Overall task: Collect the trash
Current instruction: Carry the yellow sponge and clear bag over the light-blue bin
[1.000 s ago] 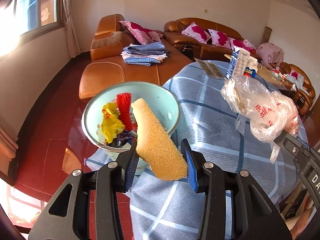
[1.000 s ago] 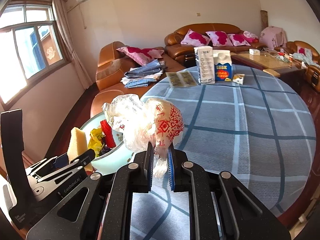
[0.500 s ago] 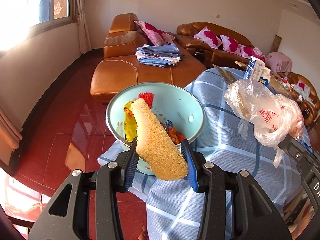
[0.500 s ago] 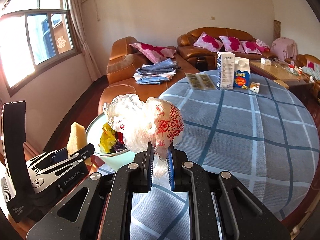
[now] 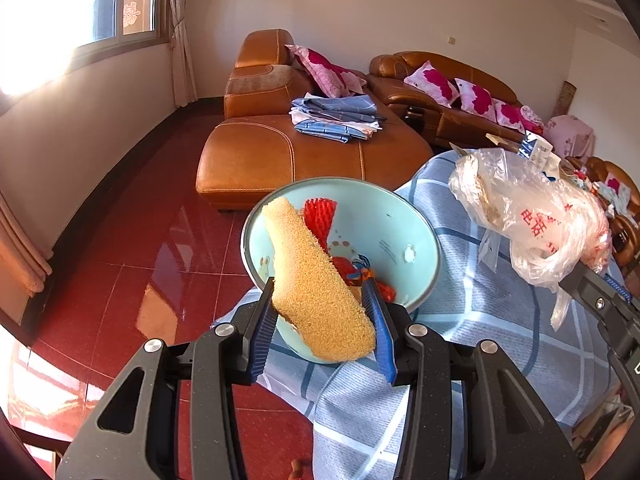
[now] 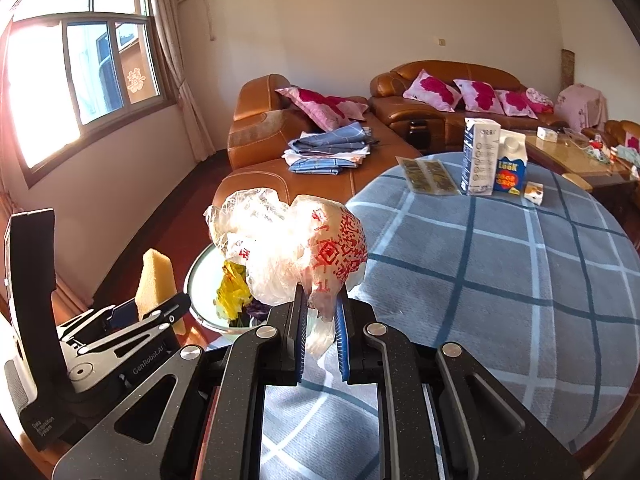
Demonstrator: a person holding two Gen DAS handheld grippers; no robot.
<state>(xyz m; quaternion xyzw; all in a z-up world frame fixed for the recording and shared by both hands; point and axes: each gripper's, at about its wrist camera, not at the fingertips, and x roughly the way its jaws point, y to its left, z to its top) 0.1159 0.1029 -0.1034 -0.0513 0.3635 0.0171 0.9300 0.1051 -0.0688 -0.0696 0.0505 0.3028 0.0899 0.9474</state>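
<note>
Hiding much of the bin (image 5: 416,236): gripped sponge (image 5: 316,300), plastic bag (image 6: 296,248).

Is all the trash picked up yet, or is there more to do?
Partly. The light blue bin already has red and yellow wrappers inside. The left gripper holds a yellow sponge over the bin, and the right gripper holds a crumpled plastic bag. Two cartons, a small box and a flat packet are left on the table.
</note>
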